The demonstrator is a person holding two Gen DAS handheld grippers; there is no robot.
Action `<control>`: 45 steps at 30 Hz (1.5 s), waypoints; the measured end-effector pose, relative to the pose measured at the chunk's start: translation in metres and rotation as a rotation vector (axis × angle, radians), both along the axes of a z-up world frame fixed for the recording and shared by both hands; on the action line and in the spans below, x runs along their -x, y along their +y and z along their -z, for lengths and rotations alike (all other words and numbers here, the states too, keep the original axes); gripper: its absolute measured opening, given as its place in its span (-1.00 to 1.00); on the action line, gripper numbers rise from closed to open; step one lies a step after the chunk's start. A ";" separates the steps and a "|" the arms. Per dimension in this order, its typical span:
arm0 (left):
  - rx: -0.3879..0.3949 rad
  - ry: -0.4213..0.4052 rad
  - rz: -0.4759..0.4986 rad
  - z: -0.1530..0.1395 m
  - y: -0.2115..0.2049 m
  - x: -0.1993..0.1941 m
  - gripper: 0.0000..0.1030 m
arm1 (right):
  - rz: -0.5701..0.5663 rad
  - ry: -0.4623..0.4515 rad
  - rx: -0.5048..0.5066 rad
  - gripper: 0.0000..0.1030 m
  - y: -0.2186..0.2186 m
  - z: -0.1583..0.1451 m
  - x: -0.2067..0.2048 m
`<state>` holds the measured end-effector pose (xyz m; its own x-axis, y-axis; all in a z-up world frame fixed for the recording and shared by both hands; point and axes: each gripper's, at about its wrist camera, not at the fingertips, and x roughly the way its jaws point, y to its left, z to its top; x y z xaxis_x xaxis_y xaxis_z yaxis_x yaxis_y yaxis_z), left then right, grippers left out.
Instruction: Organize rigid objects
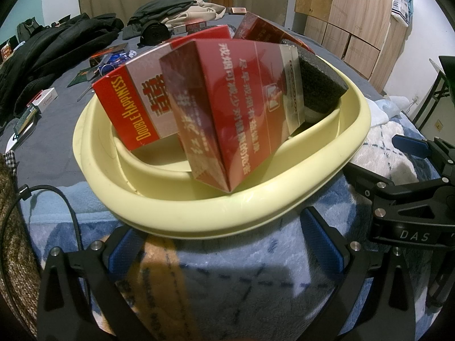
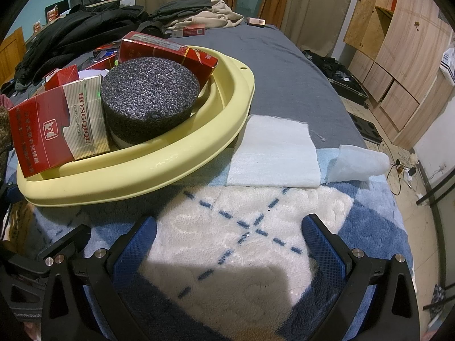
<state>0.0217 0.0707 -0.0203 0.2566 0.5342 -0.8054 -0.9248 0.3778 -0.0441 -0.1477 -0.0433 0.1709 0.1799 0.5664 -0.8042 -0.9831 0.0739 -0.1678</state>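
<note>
A pale yellow basin (image 1: 199,216) (image 2: 142,170) sits on a blue and white blanket. In it lean a red Double Happiness carton (image 1: 133,108), a red and silver carton (image 1: 236,108) (image 2: 57,130), a third red carton (image 1: 261,31) (image 2: 167,51) at the back, and a dark foam disc (image 1: 321,85) (image 2: 148,96). My left gripper (image 1: 224,241) stands open just in front of the basin's near rim; a blurred brown taped object (image 1: 162,284) lies by its left finger. My right gripper (image 2: 227,238) is open over the blanket, right of the basin, with nothing between its fingers.
A white cloth (image 2: 273,153) and a crumpled one (image 2: 358,162) lie right of the basin. Dark clothes (image 1: 57,45) and small boxes (image 1: 42,102) cover the grey bed behind. A black cable (image 1: 57,199) runs at the left. Wooden cabinets (image 2: 398,65) stand at the right.
</note>
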 end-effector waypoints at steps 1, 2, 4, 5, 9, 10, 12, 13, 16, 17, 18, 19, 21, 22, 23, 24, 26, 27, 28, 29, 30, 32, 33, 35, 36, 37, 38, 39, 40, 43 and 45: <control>0.000 0.000 0.000 0.000 0.000 0.000 1.00 | 0.000 0.001 0.000 0.99 0.000 0.000 0.000; 0.000 0.000 0.000 0.000 0.000 0.000 1.00 | 0.000 0.000 0.000 0.99 0.000 0.000 0.000; 0.000 0.000 0.000 0.000 0.000 0.000 1.00 | 0.000 0.000 0.000 0.99 0.000 0.000 0.000; 0.000 0.000 0.000 0.000 0.000 0.000 1.00 | 0.000 0.000 0.000 0.99 0.000 0.000 0.000; 0.000 0.000 0.000 0.000 0.000 0.000 1.00 | 0.000 -0.001 0.000 0.99 0.000 0.000 0.000; 0.000 0.000 0.000 0.000 0.000 0.000 1.00 | 0.000 -0.002 0.000 0.99 0.000 0.000 0.000; 0.000 0.000 0.000 0.000 0.000 0.000 1.00 | 0.000 -0.002 0.000 0.99 0.000 0.000 0.000; 0.000 0.000 0.000 0.000 0.000 0.000 1.00 | 0.000 -0.002 0.000 0.99 0.000 0.000 0.000; 0.000 0.000 0.000 0.000 0.000 0.000 1.00 | 0.000 -0.002 0.000 0.99 0.000 0.000 0.000; 0.000 0.000 0.000 0.000 0.000 0.000 1.00 | 0.000 -0.002 0.000 0.99 0.000 0.000 0.000; 0.000 0.000 0.000 0.000 0.000 0.000 1.00 | 0.000 -0.001 0.000 0.99 0.000 0.000 0.000; 0.000 0.000 0.000 0.000 0.000 0.000 1.00 | 0.000 -0.002 0.000 0.99 0.000 0.000 0.000; 0.000 0.000 0.000 0.000 0.000 0.000 1.00 | 0.000 -0.002 0.000 0.99 0.000 0.000 0.000; 0.000 0.000 0.000 0.000 0.000 0.000 1.00 | 0.000 -0.002 0.000 0.99 0.000 0.000 0.000; 0.000 0.000 0.000 0.000 0.000 0.000 1.00 | 0.000 -0.002 0.000 0.99 0.000 0.000 0.000; 0.000 0.000 0.000 0.000 0.000 0.000 1.00 | 0.000 -0.002 0.000 0.99 0.000 0.000 0.000; 0.000 0.000 0.000 0.000 0.000 0.000 1.00 | 0.000 -0.003 0.000 0.99 0.000 0.000 0.000; 0.000 0.000 0.000 0.000 0.000 0.000 1.00 | 0.000 -0.005 0.000 0.99 0.000 0.000 0.000; 0.000 0.000 0.000 0.000 0.000 0.000 1.00 | 0.000 -0.006 -0.001 0.99 0.000 0.000 0.000; 0.000 0.000 0.000 0.000 0.000 0.000 1.00 | 0.000 -0.008 -0.001 0.99 0.000 0.000 0.000; 0.000 0.000 0.000 0.000 0.000 0.000 1.00 | 0.000 -0.009 -0.001 0.99 0.000 0.000 0.001; 0.000 0.000 0.000 0.000 0.000 0.000 1.00 | 0.000 -0.013 -0.001 0.99 0.000 0.000 0.002; 0.000 0.000 0.000 0.000 0.000 0.000 1.00 | 0.000 -0.015 -0.001 0.99 0.000 0.000 0.002; 0.000 0.000 0.000 0.000 0.000 0.000 1.00 | 0.000 -0.024 -0.003 0.99 0.000 0.000 0.004; 0.000 0.000 0.000 0.000 0.000 0.000 1.00 | 0.000 -0.027 -0.003 0.99 0.000 0.000 0.004; 0.000 0.000 0.000 0.000 0.000 0.000 1.00 | 0.000 -0.029 -0.004 0.99 0.000 0.000 0.004; 0.000 0.000 0.000 0.000 0.000 0.000 1.00 | 0.000 -0.028 -0.004 0.99 0.000 0.000 0.004; 0.000 0.000 0.000 0.000 0.000 0.000 1.00 | 0.000 -0.028 -0.004 0.99 -0.001 0.000 0.005; 0.000 0.000 0.000 0.000 0.000 0.000 1.00 | 0.000 -0.028 -0.004 0.99 -0.001 0.000 0.005; 0.000 0.000 0.000 0.000 0.000 0.000 1.00 | 0.000 -0.028 -0.003 0.99 -0.001 0.000 0.005; 0.000 0.000 0.000 0.000 0.000 0.000 1.00 | 0.001 -0.024 -0.003 0.99 -0.001 0.000 0.005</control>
